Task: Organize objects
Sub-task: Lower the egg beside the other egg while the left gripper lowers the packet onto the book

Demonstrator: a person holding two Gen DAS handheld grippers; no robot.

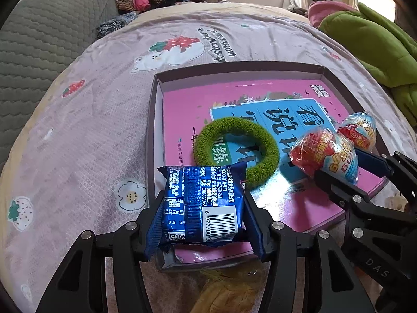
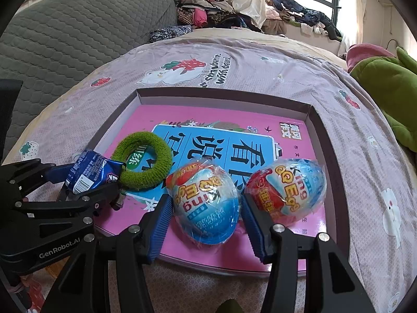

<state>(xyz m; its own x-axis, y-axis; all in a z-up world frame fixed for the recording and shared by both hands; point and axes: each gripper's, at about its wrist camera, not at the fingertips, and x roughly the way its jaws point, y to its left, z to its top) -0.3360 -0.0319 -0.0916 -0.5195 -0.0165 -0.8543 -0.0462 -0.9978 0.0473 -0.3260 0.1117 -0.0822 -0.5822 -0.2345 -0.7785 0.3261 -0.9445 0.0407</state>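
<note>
My left gripper (image 1: 203, 206) is shut on a blue snack packet (image 1: 204, 203) and holds it over the near left corner of a shallow box (image 1: 153, 120) lined with a pink book (image 1: 182, 104). The packet also shows in the right wrist view (image 2: 88, 172). My right gripper (image 2: 206, 208) has its fingers against both sides of a wrapped toy egg (image 2: 206, 203) resting on the book. A second toy egg (image 2: 286, 187) lies just to its right. A green fuzzy ring (image 2: 143, 164) lies on the book between the two grippers.
The box sits on a pink strawberry-print bedspread (image 1: 78, 130). A grey quilted cushion (image 1: 39, 39) is at the left, a green plush (image 2: 385, 91) at the right, piled clothes (image 2: 208, 10) at the back. A yellow wrapped item (image 1: 229, 292) lies below the left gripper.
</note>
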